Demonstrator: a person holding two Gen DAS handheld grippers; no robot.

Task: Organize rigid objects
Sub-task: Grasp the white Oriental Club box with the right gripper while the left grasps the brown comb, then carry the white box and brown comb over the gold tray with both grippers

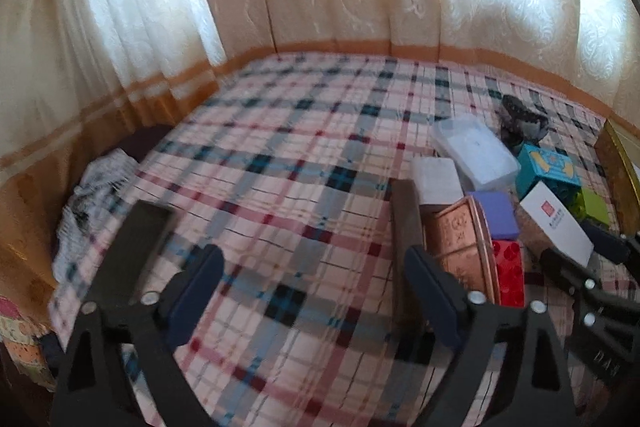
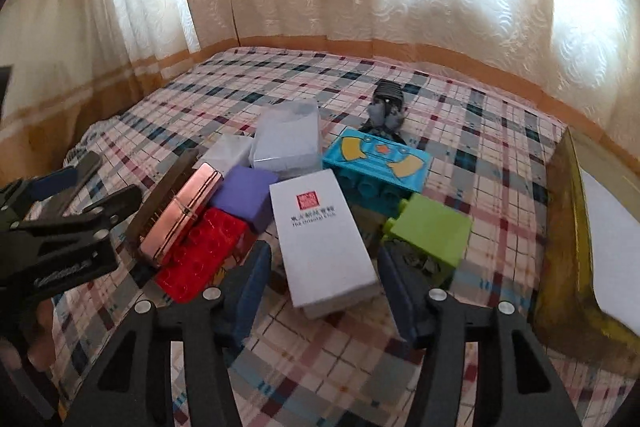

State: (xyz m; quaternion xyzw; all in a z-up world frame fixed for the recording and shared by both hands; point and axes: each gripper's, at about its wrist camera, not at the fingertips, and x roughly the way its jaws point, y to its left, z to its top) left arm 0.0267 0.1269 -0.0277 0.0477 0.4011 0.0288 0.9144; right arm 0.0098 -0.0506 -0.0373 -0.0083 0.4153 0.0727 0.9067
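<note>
Where it lies flat, the white box (image 2: 320,239) bears a red seal.

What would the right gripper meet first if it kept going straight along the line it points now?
Most likely the white box with the red seal. Its near end already lies between the jaws of the right gripper, and the pads look just short of its sides. Depth is hard to judge in this fisheye view.

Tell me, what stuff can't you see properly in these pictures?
- Copper tin: left wrist view, its left part hidden behind the left gripper's finger.
- Green block: right wrist view, lower corner behind the right gripper's finger.
- Dark toy: too small and blurry to name.
- Yellow box: cut off by the right edge.
</note>
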